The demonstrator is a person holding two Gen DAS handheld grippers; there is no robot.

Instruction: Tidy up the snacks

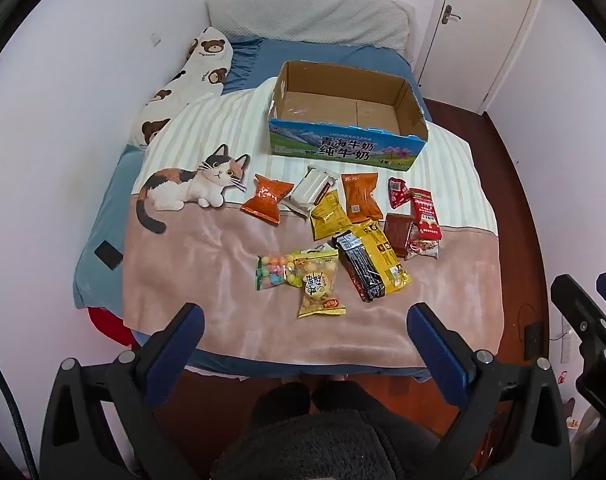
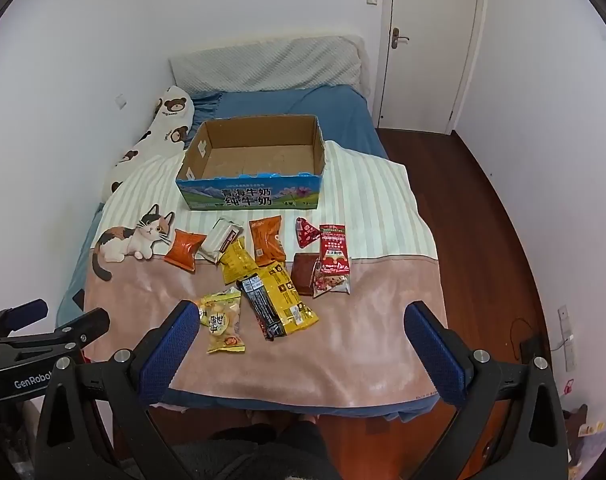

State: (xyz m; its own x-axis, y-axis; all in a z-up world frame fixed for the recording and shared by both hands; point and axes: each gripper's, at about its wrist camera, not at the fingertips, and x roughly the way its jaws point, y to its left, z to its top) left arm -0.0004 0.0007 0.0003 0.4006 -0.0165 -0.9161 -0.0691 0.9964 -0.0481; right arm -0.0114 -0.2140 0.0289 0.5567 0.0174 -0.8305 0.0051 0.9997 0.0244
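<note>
Several snack packets lie scattered on the cat-print blanket (image 1: pixel 207 264), among them an orange packet (image 1: pixel 267 199), a yellow biscuit packet (image 1: pixel 319 286), a black and yellow packet (image 1: pixel 370 266) and a red packet (image 1: pixel 425 216). Behind them stands an open cardboard milk box (image 1: pixel 345 148), empty inside. My left gripper (image 1: pixel 305 326) hovers open over the near edge of the bed, nothing between its blue pads. In the right wrist view my right gripper (image 2: pixel 299 320) is open too, hanging above the yellow biscuit packet (image 2: pixel 222 322) and the black and yellow packet (image 2: pixel 277 300); the box (image 2: pixel 249 196) sits beyond.
A bear-print pillow (image 1: pixel 191 80) lies along the left wall and a grey headboard cushion (image 1: pixel 307 16) at the far end. A dark phone (image 1: pixel 109 255) rests on the blue sheet. Wooden floor (image 2: pixel 483 220) and a white door (image 2: pixel 427 40) lie to the right.
</note>
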